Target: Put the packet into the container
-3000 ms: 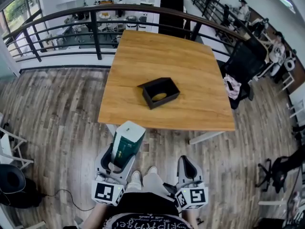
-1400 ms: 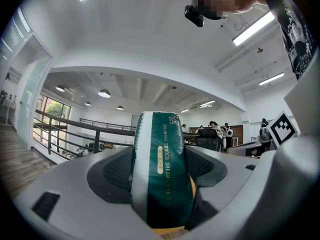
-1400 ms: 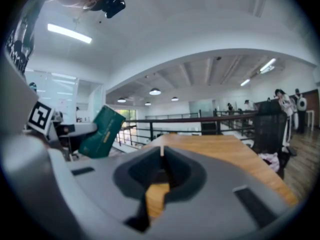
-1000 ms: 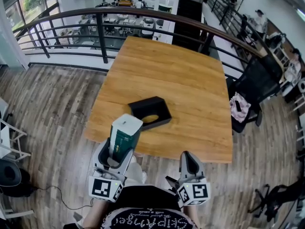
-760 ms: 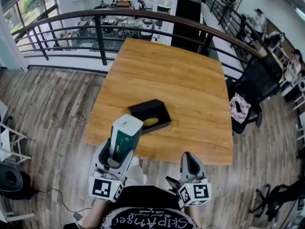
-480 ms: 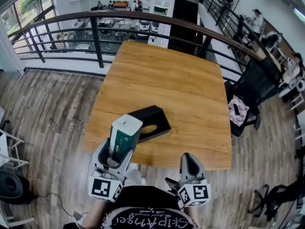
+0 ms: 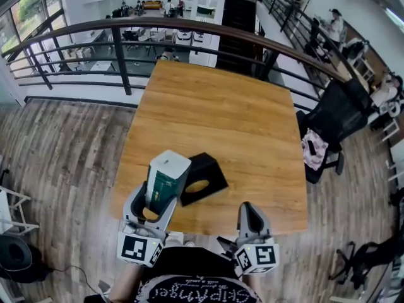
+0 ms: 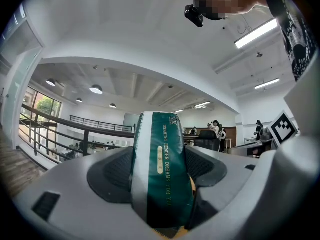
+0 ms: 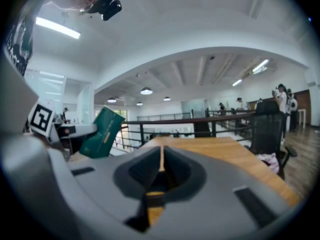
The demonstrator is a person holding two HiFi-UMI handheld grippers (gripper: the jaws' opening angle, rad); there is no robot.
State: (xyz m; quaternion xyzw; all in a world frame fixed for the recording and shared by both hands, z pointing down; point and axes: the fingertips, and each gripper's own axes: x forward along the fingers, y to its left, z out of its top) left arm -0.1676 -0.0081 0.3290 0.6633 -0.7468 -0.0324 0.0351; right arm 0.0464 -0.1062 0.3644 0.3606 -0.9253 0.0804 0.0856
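Observation:
A green and white packet (image 7: 165, 178) stands upright between the jaws of my left gripper (image 7: 151, 197), which is shut on it; in the left gripper view the packet (image 8: 161, 173) fills the gap between the dark pads. The black open container (image 7: 202, 178) sits on the wooden table (image 7: 240, 118) near its front edge, just right of the packet's top. My right gripper (image 7: 248, 222) hangs low at the table's front edge, jaws shut with nothing in them. In the right gripper view the packet (image 9: 102, 132) shows tilted at the left.
A dark railing (image 7: 126, 43) runs behind the table. A black office chair (image 7: 331, 115) with a pink item on it stands to the right of the table. Wooden floor lies at the left, with a dark round object (image 7: 12, 257) at the lower left.
The view has moved forward: the table and container now lie closer under me, and the container sits right beside the held packet. Both grippers keep their pose and grip.

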